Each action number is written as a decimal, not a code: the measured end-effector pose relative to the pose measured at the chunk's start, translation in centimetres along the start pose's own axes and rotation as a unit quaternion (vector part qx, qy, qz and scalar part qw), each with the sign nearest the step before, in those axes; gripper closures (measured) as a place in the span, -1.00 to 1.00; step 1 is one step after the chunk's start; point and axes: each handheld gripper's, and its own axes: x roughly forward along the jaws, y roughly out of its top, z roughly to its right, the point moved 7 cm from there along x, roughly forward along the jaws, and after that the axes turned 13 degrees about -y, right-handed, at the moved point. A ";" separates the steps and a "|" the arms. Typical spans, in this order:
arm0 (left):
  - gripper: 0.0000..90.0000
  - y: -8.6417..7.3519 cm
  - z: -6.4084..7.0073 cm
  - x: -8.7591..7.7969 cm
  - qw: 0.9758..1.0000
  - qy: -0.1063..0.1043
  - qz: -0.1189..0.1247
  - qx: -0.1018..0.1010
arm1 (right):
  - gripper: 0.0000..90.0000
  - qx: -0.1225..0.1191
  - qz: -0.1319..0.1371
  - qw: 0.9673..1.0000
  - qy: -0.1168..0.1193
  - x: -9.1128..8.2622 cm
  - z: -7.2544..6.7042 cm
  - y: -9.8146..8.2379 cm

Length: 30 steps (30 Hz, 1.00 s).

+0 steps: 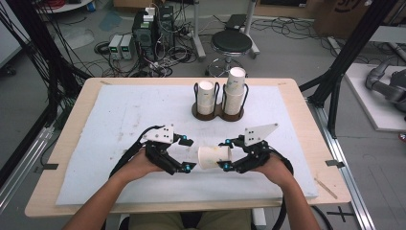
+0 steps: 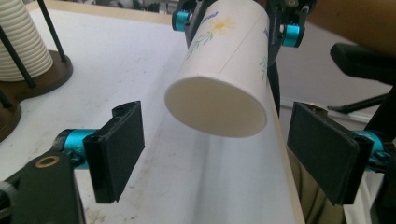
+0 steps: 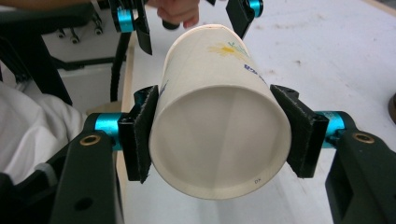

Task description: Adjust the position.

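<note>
right gripper clamps a paper cup sideways; left gripper, jaws apart, faces it. best close gently, squarely, to avoid crushing.

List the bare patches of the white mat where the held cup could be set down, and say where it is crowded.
Free: the white mat left of the cup holder, and the strip right of it. Crowded: the near middle, where the left claw, right claw and paper cup meet.
</note>
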 end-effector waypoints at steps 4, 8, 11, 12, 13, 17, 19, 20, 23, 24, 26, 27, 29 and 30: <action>-0.60 -0.1 0.2 0.2 1.000 -0.006 0.017 -0.001 | -0.17 0.007 0.021 1.000 0.003 0.0 -0.1 0.1; -0.61 -0.1 0.3 0.4 1.000 -0.011 0.028 -0.005 | -0.17 0.007 0.028 1.000 0.003 0.0 -0.1 0.3; -0.61 -0.1 0.3 0.6 0.999 -0.015 0.032 -0.005 | -0.17 0.008 0.034 0.999 0.006 0.0 -0.2 0.5; -0.61 -0.1 0.3 0.6 0.999 -0.016 0.035 -0.005 | -0.17 0.007 0.036 0.999 0.007 0.0 -0.3 0.5; -0.61 -0.1 0.3 0.6 0.999 -0.018 0.035 -0.005 | -0.17 0.008 0.038 0.999 0.007 -0.1 -0.3 0.6; -0.61 0.0 0.3 0.7 0.999 -0.019 0.042 -0.007 | -0.17 0.011 0.050 0.999 0.014 0.0 -0.4 0.9; -0.62 0.0 0.2 0.8 0.999 -0.022 0.045 -0.008 | -0.17 0.009 0.052 0.998 0.014 0.0 -0.4 0.9; -0.62 0.0 0.3 0.8 0.999 -0.023 0.046 -0.009 | -0.16 0.011 0.054 0.998 0.017 0.0 -0.5 1.0; -0.62 0.1 0.3 1.0 0.999 -0.023 0.048 -0.006 | -0.17 0.014 0.057 0.998 0.020 0.1 -0.5 1.1; -0.62 0.2 0.3 1.1 0.999 -0.025 0.048 -0.005 | -0.16 0.013 0.059 0.998 0.022 0.2 -0.6 1.1; -0.62 0.3 0.3 1.2 0.998 -0.025 0.051 -0.003 | -0.17 0.016 0.060 0.998 0.026 0.3 -0.7 1.1; -0.62 0.3 0.3 1.3 0.998 -0.026 0.050 -0.003 | -0.17 0.015 0.062 0.998 0.026 0.3 -0.7 1.2; -0.62 0.4 0.4 1.5 0.998 -0.028 0.053 -0.003 | -0.17 0.015 0.064 0.997 0.030 0.4 -0.7 1.2; -0.62 0.4 0.3 1.5 0.998 -0.029 0.052 -0.002 | -0.17 0.017 0.065 0.997 0.032 0.4 -0.8 1.2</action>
